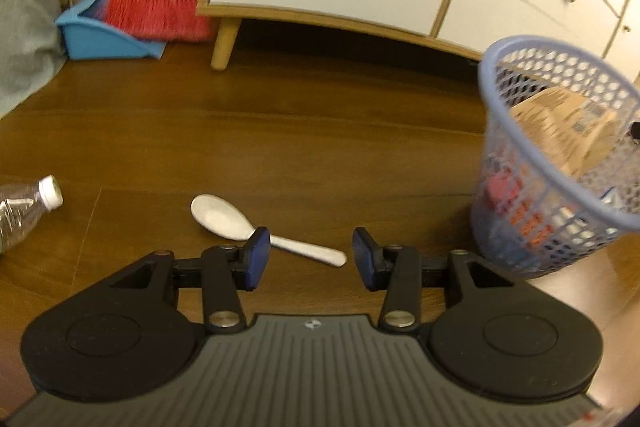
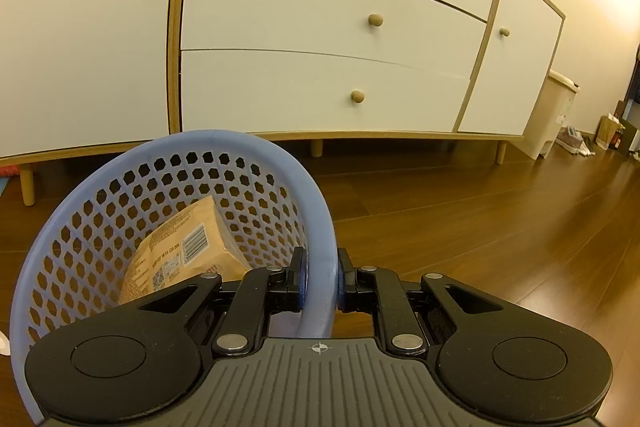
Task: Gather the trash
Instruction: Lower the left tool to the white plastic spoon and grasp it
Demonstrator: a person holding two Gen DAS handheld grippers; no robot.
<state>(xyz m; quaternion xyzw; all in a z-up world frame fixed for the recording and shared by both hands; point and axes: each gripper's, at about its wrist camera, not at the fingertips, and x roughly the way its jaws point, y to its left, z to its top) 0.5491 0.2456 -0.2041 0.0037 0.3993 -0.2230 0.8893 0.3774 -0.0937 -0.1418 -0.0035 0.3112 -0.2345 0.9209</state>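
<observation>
The white plastic spoon (image 1: 256,227) lies on the floor just ahead of the spread left tool (image 1: 311,255), handle slanting into its gap, while the right tool (image 2: 320,281) pinches the blue mesh wastebasket (image 2: 320,227) rim.

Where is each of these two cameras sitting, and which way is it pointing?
Left wrist: on the left gripper, tilted down at the floor; open fingers over a white spoon, plastic bottle at left.
Right wrist: on the right gripper, facing the white sideboard; fingers clamp the basket rim.
Shared: the blue mesh wastebasket holding a tan packet, and the sideboard.
</observation>
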